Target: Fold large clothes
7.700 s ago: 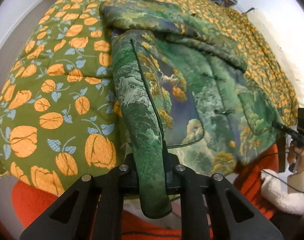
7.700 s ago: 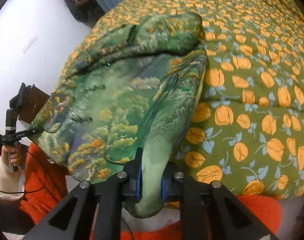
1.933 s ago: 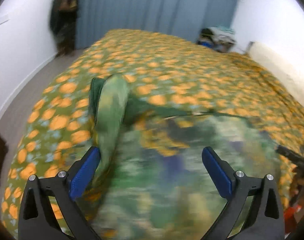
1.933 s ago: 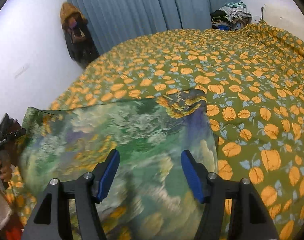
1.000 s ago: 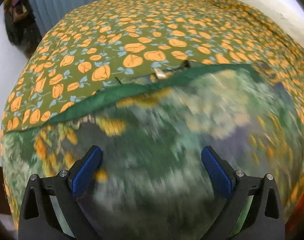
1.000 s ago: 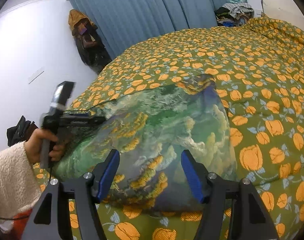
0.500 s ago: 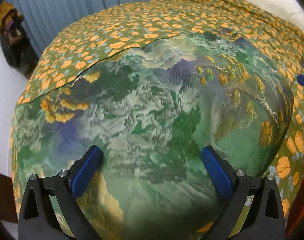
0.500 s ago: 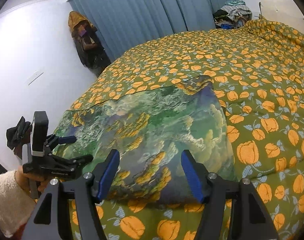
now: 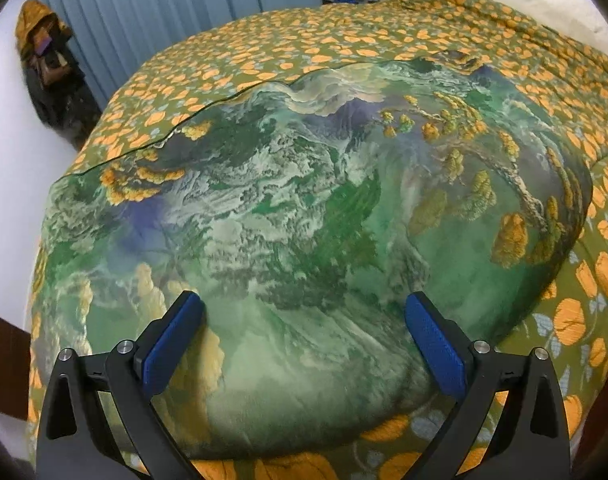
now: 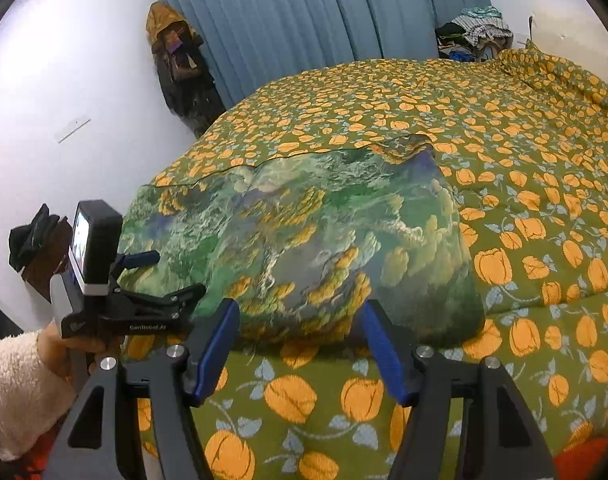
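On bed: folded jacket [image 9: 304, 208] | both claws wide, empty | right view only: left claw [image 10: 171, 276]

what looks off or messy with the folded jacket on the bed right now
Nothing much stands out. The folded jacket lies as one puffy bundle on the bedspread, no sleeve sticking out. Its far right corner is slightly rumpled. Both grippers are open, clear of it.

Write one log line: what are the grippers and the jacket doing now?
left gripper: open | right gripper: open | green landscape-print padded jacket: folded, lying free on the pumpkin-print bedspread
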A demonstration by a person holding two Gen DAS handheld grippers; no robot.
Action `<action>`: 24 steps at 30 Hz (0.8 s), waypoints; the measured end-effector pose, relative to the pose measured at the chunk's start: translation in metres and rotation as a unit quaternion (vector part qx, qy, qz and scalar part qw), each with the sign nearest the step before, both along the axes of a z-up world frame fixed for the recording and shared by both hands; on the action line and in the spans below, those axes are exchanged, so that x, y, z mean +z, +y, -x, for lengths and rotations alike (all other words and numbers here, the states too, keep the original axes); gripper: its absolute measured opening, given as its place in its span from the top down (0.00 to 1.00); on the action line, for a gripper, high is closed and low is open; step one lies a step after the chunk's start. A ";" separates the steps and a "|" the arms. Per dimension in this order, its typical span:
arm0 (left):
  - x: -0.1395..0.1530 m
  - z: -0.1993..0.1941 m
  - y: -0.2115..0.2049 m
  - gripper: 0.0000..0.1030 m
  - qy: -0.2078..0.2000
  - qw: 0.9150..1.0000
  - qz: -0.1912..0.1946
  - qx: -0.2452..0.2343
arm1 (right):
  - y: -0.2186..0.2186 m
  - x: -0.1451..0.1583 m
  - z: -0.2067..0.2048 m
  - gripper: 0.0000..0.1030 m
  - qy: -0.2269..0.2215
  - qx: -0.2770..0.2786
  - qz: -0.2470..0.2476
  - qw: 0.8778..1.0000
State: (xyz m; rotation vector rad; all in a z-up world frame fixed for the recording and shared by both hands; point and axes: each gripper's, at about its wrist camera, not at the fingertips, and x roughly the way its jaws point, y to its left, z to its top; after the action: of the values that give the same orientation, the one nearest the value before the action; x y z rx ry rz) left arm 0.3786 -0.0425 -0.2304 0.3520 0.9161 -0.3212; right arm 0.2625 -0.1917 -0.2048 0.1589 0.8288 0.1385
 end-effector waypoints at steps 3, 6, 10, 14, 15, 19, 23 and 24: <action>0.001 0.003 0.000 0.02 0.002 1.000 -0.003 0.006 | 0.007 -0.001 0.009 0.37 0.007 0.004 0.009 1.000; 0.001 0.006 0.000 0.02 0.003 1.000 -0.003 0.015 | 0.014 -0.001 0.016 0.37 0.013 0.009 0.016 1.000; 0.003 0.009 0.001 0.02 0.006 1.000 -0.005 0.018 | 0.023 0.003 0.025 0.37 0.010 0.014 0.026 1.000; 0.007 0.013 0.000 0.02 0.010 1.000 -0.013 0.014 | 0.027 0.008 0.034 0.37 0.008 0.014 0.035 0.999; 0.007 0.014 0.000 0.02 0.011 1.000 -0.014 0.014 | 0.027 0.009 0.036 0.37 0.008 0.014 0.036 0.999; 0.009 0.021 0.000 0.02 0.017 1.000 -0.017 0.012 | 0.030 0.012 0.043 0.37 0.007 0.012 0.046 0.999; 0.020 0.040 0.009 0.02 0.025 1.000 0.015 0.008 | 0.031 0.016 0.046 0.37 0.011 0.002 0.070 0.998; 0.025 0.045 0.013 0.02 0.025 0.999 0.029 0.007 | 0.029 0.017 0.046 0.37 0.014 -0.004 0.073 0.997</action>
State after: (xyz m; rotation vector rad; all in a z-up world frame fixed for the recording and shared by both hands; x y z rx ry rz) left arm 0.3335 -0.0295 -0.2058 0.2851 0.9557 -0.3435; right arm 0.2160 -0.1628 -0.1880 0.0279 0.8635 0.0680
